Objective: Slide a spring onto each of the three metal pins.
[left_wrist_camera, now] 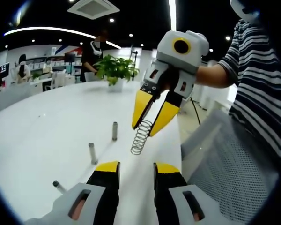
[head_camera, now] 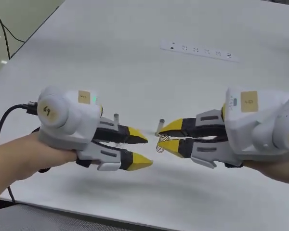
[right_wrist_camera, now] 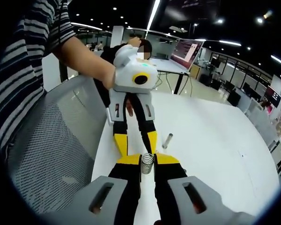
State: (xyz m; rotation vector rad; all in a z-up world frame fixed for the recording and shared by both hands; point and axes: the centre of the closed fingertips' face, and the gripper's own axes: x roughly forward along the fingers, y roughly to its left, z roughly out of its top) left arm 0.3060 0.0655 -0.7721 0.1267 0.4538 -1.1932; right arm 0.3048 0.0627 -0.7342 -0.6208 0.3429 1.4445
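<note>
The right claw (head_camera: 160, 139), clenched on the spring (head_camera: 160, 145), hangs it tilted just at 6 o'clock of the nearest upright pin (head_camera: 161, 126) on the worktop (head_camera: 135, 62); the left claw (head_camera: 148, 151) is released, empty.

Head view looks down closely at the counter (head_camera: 135, 62); the gripper views face each other, sharing the spring (left_wrist_camera: 140, 137).
</note>
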